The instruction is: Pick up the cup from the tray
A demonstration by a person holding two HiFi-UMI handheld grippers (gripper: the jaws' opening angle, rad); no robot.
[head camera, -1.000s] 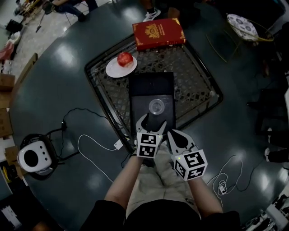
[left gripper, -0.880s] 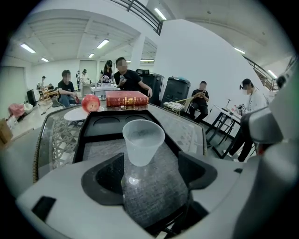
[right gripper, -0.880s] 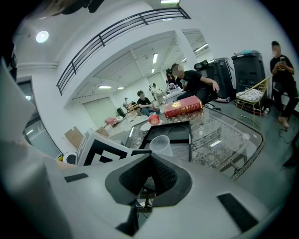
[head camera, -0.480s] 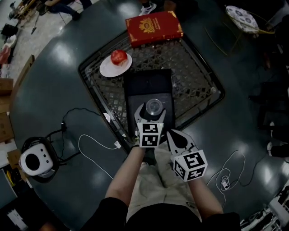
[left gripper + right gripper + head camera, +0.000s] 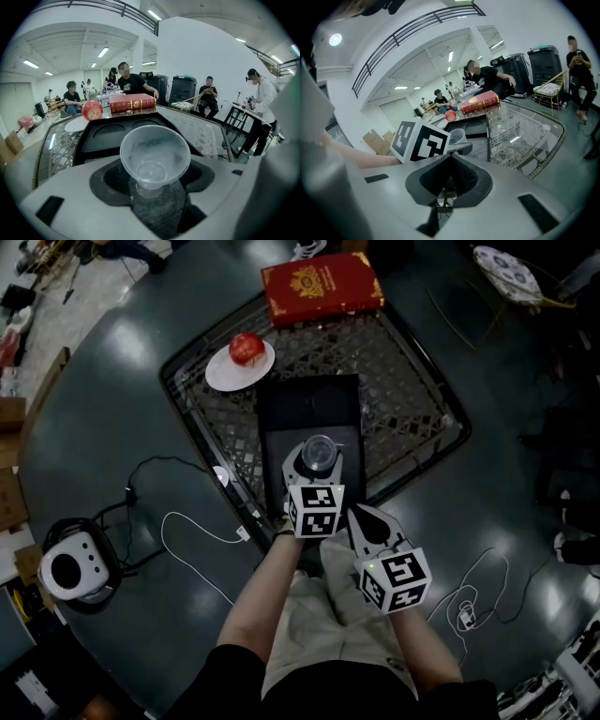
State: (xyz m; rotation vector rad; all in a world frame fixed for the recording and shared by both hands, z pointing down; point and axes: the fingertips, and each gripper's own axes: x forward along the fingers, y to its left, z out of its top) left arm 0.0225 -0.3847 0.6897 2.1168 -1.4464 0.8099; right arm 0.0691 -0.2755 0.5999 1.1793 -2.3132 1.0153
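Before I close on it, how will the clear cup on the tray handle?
The cup looks like thin, see-through plastic, so probably light and easily crushed. Narrow base, wide rim: it may tip if nudged. It stands between the left gripper's closing jaws.

At frame centre I see the cup (image 5: 319,454) on the near end of the tray (image 5: 309,409), which lies on the desk (image 5: 412,399). Upper left, an apple (image 5: 247,348) sits on a plate (image 5: 225,379); the book (image 5: 322,287) lies behind, at the top.

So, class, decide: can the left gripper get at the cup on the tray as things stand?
Probably yes: the cup on the tray stands between the closing jaws of the left gripper, and nothing blocks it.
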